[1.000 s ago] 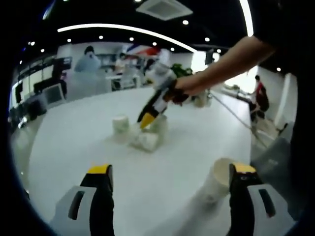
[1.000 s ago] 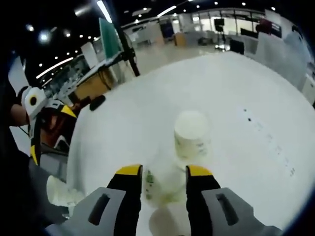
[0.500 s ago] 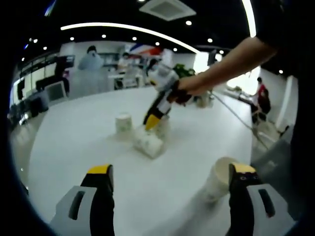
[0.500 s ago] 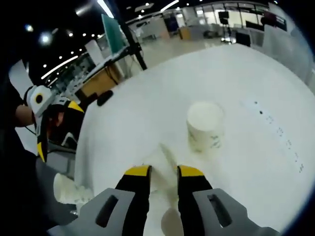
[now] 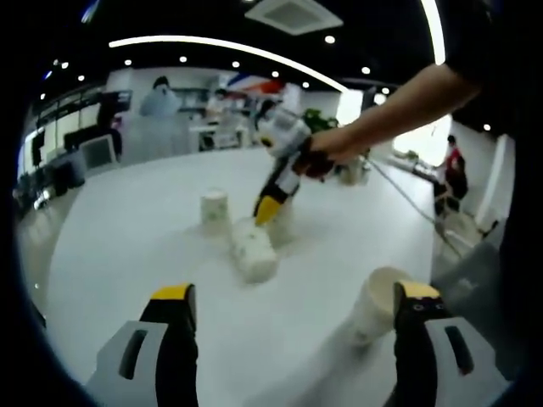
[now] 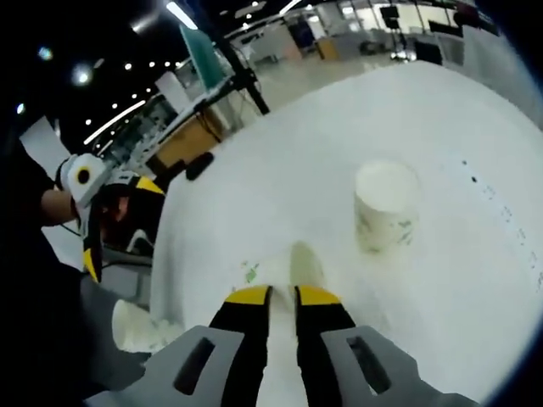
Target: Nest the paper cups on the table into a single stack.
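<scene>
Pinching paper cup point(image 6: 299, 264) between my right gripper point(image 6: 282, 294) jaws, nearly pressed together on cup wall. Same cup point(image 5: 254, 252) lies tilted on white table point(image 5: 127, 254) in left gripper view, right gripper point(image 5: 268, 209) tip at it. Upside-down cup point(image 6: 385, 205) stands far right; another point(image 5: 214, 209) far left. My left gripper point(image 5: 288, 297) spread wide, holding nothing; open cup point(image 5: 374, 303) just beside its right jaw.

Three white paper cups point(image 5: 254, 248) on table; one tipped over.
</scene>
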